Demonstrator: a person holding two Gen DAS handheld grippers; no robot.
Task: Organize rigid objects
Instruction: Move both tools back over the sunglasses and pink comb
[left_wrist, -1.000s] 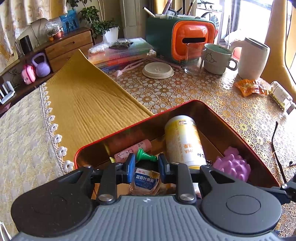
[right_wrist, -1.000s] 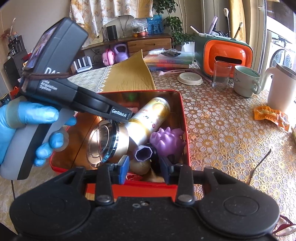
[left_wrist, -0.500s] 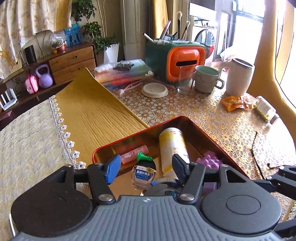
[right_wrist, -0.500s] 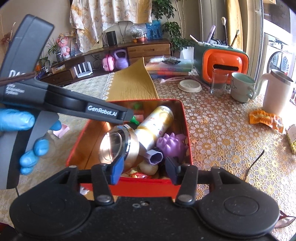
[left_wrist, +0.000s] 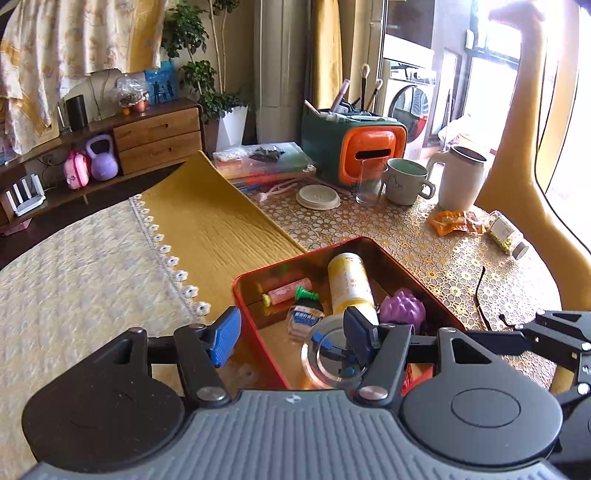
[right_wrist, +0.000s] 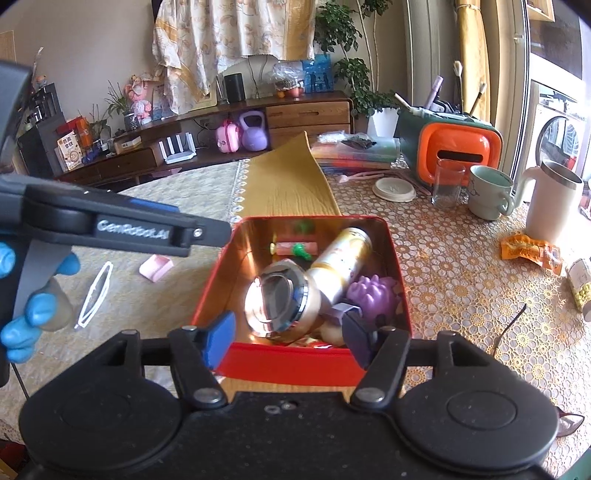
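Both grippers hung over the near end of the red tin (right_wrist: 306, 363), empty. The left gripper (left_wrist: 291, 338) stood wide; the right gripper (right_wrist: 291, 338) had just been opening, nothing pressed by its pads. Everything sorted lay below and ahead of them in the tin: one can (right_wrist: 341, 258), its long axis running away and slightly rightward from the right gripper, one round metal lid (right_wrist: 275, 304) nearest it, one purple spiky ball (right_wrist: 373, 295), one small bottle (left_wrist: 304, 319), one pink tube (left_wrist: 286, 295). One orange packet (right_wrist: 532, 253) and one jar (left_wrist: 504, 232) lay loose, nearer the right hand, I judged.
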